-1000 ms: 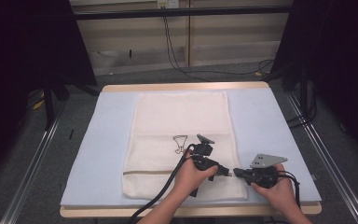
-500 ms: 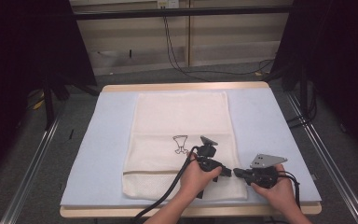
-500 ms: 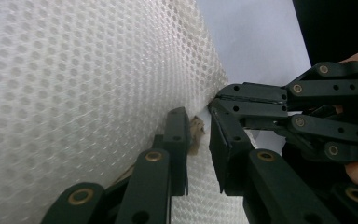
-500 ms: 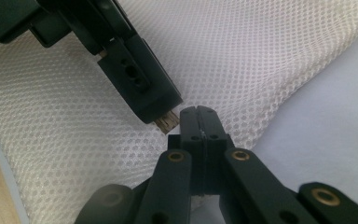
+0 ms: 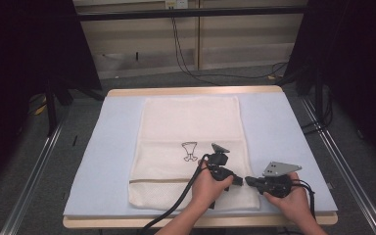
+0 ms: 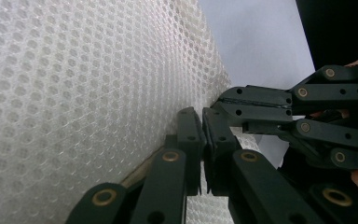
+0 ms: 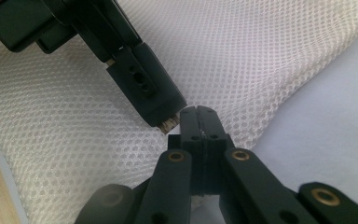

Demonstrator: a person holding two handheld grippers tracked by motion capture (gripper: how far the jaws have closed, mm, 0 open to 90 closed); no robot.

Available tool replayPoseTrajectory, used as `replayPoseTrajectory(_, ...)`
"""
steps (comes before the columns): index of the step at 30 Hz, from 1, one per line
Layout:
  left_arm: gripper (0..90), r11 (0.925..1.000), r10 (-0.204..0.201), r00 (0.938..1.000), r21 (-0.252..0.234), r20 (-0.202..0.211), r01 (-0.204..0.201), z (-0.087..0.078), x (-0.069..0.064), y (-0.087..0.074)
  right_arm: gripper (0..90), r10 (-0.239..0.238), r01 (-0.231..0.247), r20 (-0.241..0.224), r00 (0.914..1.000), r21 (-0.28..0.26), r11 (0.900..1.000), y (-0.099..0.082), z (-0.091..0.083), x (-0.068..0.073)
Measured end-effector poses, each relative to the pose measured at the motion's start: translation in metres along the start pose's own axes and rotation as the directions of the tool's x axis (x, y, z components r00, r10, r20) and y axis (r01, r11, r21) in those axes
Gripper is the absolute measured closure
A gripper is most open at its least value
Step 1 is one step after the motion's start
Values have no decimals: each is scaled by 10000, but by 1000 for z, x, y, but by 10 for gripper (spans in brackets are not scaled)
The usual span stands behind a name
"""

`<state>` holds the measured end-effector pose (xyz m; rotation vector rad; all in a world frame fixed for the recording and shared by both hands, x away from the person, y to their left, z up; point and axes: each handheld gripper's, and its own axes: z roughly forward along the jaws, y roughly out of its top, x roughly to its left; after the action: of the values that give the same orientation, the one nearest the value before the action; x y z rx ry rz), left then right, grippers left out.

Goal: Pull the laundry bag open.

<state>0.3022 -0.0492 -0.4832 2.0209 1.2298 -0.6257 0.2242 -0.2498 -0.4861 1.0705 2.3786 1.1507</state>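
Note:
A white mesh bag (image 5: pixel 191 122) lies flat on the pale blue table cover (image 5: pixel 284 127), with a small black drawing (image 5: pixel 190 151) printed on it. Both grippers meet at its right edge near the front. My left gripper (image 5: pixel 240 180) (image 6: pixel 201 116) has its jaws shut, and in the right gripper view a beige bit of the bag's seam sticks out of its tip (image 7: pixel 168 122). My right gripper (image 5: pixel 248 181) (image 7: pixel 199 112) is also shut, tip to tip with the left, on the bag's (image 7: pixel 284 46) edge. Mesh (image 6: pixel 74 70) spreads to the left of the jaws.
The wooden table edge (image 5: pixel 200 221) runs along the front under my forearms. Bare blue cover (image 5: pixel 103 147) lies left and right of the bag. Metal rails (image 5: pixel 34 166) flank the table, and cables (image 5: pixel 186 54) hang behind it.
My left gripper has slid right and nearer along the bag until its tip meets the right gripper. The right gripper has stayed where it was.

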Motion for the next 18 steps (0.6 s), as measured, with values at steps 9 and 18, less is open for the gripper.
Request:
replayPoseTrajectory(9, 874, 9999, -100, 9999, 57, -48, 100, -2, 1, 1, 900, -57, 57, 35, 10000, -31, 10000, 0, 0, 0)
replayPoseTrajectory(18, 875, 9997, -153, 9999, 209, -26, 154, -14, 5, 2, 900, -20, 20, 17, 10000, -28, 10000, -1, 0, 0)
